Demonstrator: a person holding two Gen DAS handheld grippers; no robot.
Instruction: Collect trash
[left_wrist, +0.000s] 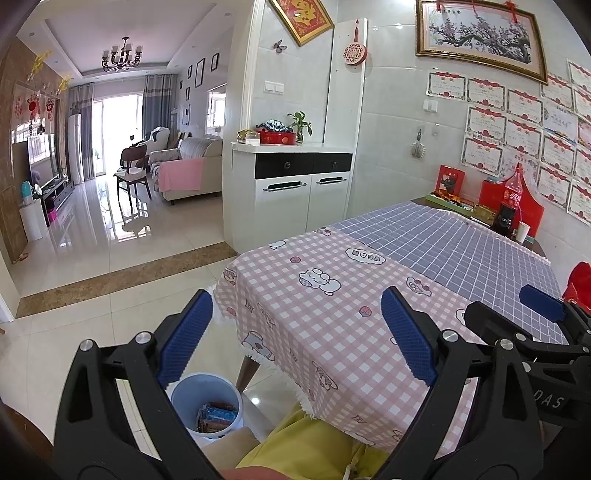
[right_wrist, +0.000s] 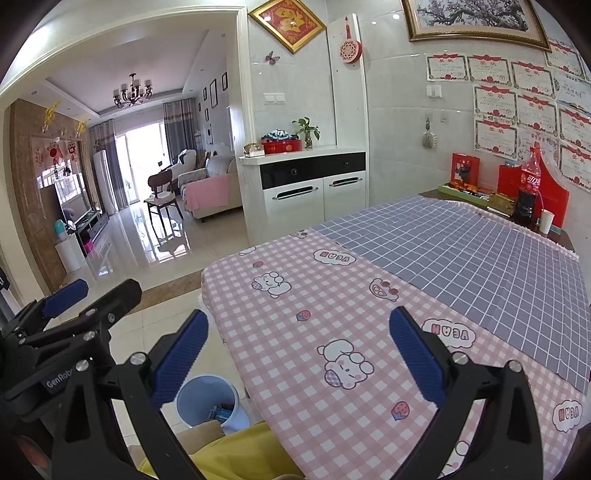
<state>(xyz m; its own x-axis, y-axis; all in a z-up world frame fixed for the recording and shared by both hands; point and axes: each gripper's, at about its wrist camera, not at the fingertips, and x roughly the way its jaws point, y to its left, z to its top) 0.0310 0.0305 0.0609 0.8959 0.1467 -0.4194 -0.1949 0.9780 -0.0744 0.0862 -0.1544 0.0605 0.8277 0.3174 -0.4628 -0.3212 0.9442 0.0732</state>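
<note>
A light blue bin (left_wrist: 207, 406) stands on the floor by the table's near left corner, with colourful wrappers (left_wrist: 216, 417) inside; the right wrist view shows the same bin (right_wrist: 207, 404) low down. My left gripper (left_wrist: 295, 332) is open and empty, held above the table's near corner. My right gripper (right_wrist: 297, 350) is also open and empty, over the pink checked cloth. Each gripper appears in the other's view: the right gripper (left_wrist: 532, 306) at the right edge, the left gripper (right_wrist: 92, 291) at the left. No loose trash shows on the cloth.
The table (left_wrist: 332, 295) has a pink checked cloth near me and a grey grid cloth (right_wrist: 461, 251) farther off. At the far end stand a cola bottle (right_wrist: 529, 192), a paper cup (right_wrist: 546, 220) and red boxes. A white cabinet (left_wrist: 295, 192) stands beyond. Yellow clothing (left_wrist: 306, 450) shows at the bottom.
</note>
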